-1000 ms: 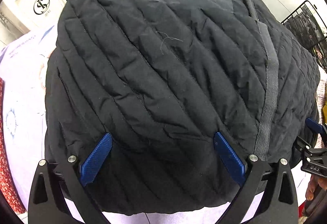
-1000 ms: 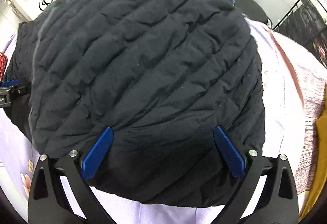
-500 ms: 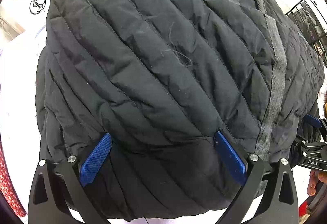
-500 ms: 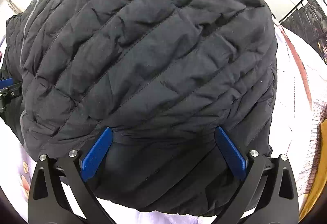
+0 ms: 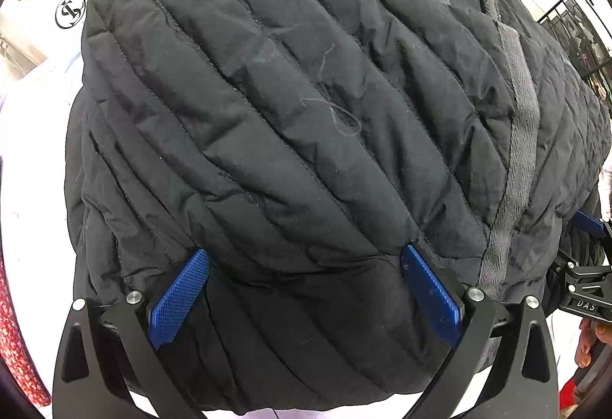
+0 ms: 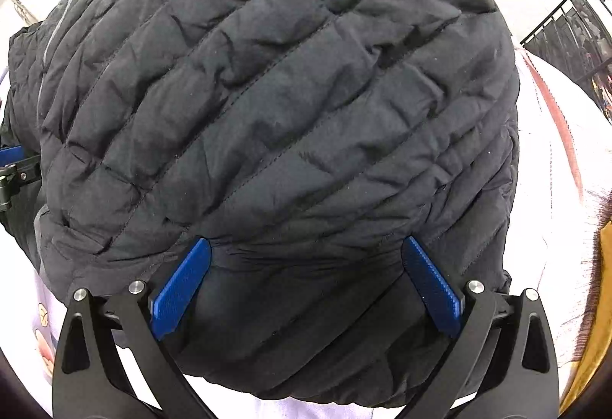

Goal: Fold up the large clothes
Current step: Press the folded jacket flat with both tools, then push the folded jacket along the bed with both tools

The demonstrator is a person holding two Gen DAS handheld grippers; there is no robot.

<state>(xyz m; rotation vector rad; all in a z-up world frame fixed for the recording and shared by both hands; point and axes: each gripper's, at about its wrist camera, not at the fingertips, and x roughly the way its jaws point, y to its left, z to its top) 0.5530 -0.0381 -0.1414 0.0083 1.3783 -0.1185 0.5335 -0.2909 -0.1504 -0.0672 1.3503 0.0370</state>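
Both grippers, left (image 5: 304, 266) and right (image 6: 306, 258), rest spread wide against a black quilted jacket (image 5: 306, 136), gripping nothing.

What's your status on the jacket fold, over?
Left claw open, fingers spread against the black quilted jacket. Right claw open, same. Jacket bunched on the lilac sheet. Nothing seen blocking.

Quilted jacket (image 5: 306, 151) now closer, frame-filling
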